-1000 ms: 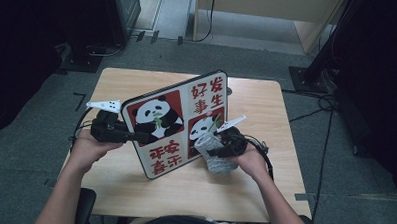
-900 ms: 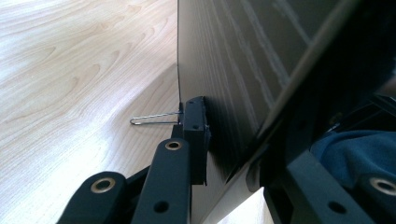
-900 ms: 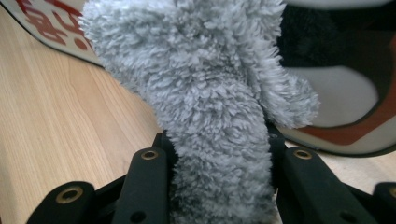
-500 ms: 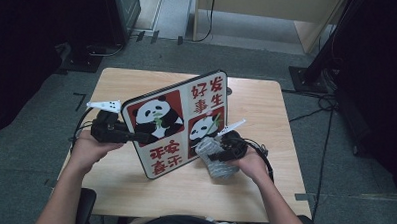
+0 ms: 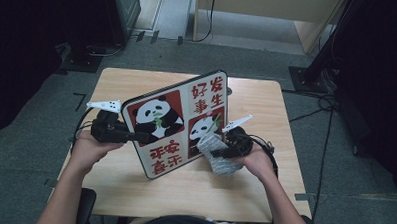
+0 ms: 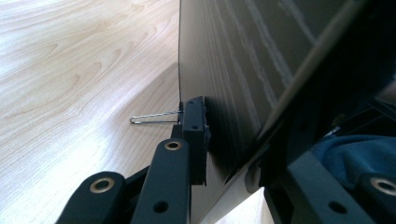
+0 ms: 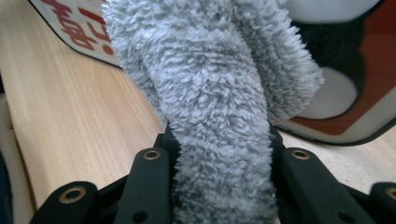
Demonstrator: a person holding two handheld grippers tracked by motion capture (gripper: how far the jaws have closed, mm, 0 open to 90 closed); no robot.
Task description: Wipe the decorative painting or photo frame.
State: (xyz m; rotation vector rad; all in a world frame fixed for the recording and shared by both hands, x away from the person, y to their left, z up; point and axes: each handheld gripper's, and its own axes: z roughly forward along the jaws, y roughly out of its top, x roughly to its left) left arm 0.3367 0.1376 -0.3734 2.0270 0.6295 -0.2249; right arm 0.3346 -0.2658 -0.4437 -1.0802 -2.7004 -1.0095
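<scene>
Standing tilted on its lower edge near the middle of the wooden bench (image 5: pixel 133 190), a panda board (image 5: pixel 178 121) leans back with its printed face toward the person. The left gripper (image 5: pixel 135 136) comes in from the board's left side, and its fingers (image 6: pixel 194 135) are clamped on that edge, one pad flat against the dark ribbed back of the board (image 6: pixel 243 70). A thin wire clip (image 6: pixel 154 119) sticks out past the edge just beside the pad, above the bench (image 6: pixel 70 70). The right gripper (image 5: pixel 216 151) sits at the board's lower right, its fingers (image 7: pixel 149 182) clenched on a fluffy grey cloth (image 7: pixel 219 116). The cloth (image 5: pixel 217 152) bunches up out of the fingers and presses against the board's printed face (image 7: pixel 359 84) beside the lower panda picture, with its loose end hanging down toward the bench (image 7: pixel 70 107).
</scene>
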